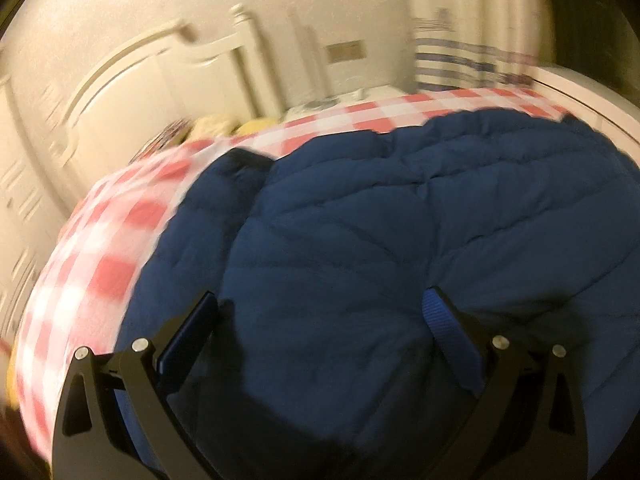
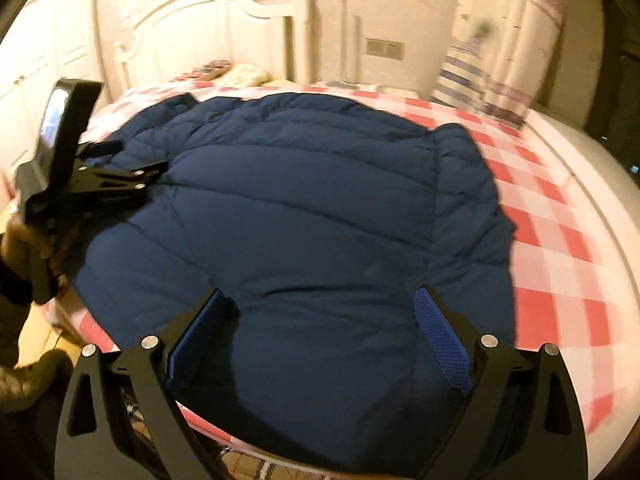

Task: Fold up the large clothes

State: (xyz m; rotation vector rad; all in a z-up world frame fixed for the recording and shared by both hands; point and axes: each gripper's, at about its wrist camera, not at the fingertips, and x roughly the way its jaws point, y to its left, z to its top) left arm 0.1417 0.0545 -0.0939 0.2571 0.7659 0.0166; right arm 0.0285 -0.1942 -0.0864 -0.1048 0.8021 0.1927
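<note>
A home bedroom: a bed (image 2: pixel 560 216) with red-and-white checked sheet, a carved white headboard (image 2: pixel 224 20), pillows (image 2: pixel 244 72) at its head, white wardrobe doors (image 2: pixel 36 72) and a striped curtain (image 2: pixel 476 76) beside it

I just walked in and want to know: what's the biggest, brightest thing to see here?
A big puffy dark blue jacket lies spread over a bed with a red and white checked blanket. The open right hand-held gripper hovers over the jacket's near edge, and the left hand-held gripper reaches in from the left side. Behind stands a white headboard.
</note>
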